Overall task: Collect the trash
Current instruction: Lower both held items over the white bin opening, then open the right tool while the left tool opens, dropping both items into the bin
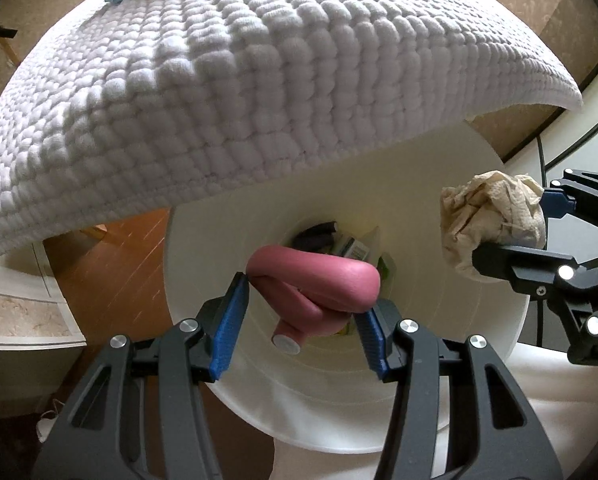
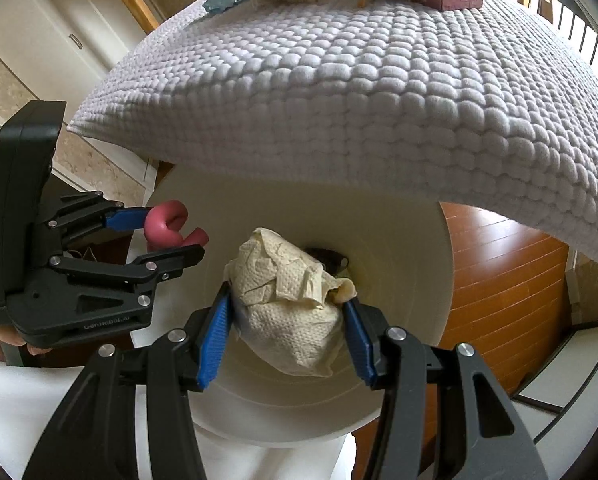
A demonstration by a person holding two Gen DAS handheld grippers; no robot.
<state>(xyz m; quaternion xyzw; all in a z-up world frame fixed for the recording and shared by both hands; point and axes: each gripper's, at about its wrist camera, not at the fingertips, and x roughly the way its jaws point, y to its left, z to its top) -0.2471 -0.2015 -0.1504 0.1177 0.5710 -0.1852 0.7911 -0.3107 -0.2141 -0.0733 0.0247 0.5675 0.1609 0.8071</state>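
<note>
Where the left gripper (image 2: pixel 171 236) shows, "GenRobot.AI" reads.

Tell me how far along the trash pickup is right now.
Done: some trash already lies at the bottom of the white bin. In hand: the left tool grips a pink foam piece and the right tool a crumpled paper towel, both over the bin. Left: blue scrap and other litter on the quilted table.

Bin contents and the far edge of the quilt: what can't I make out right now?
- Bin bottom, left view: mostly hidden by the pink foam piece; only dark and pale scraps show.
- Bin bottom, right view: blocked by the paper wad.
- Items on the quilt, both views: cut off by the top edge, too small to identify.
</note>
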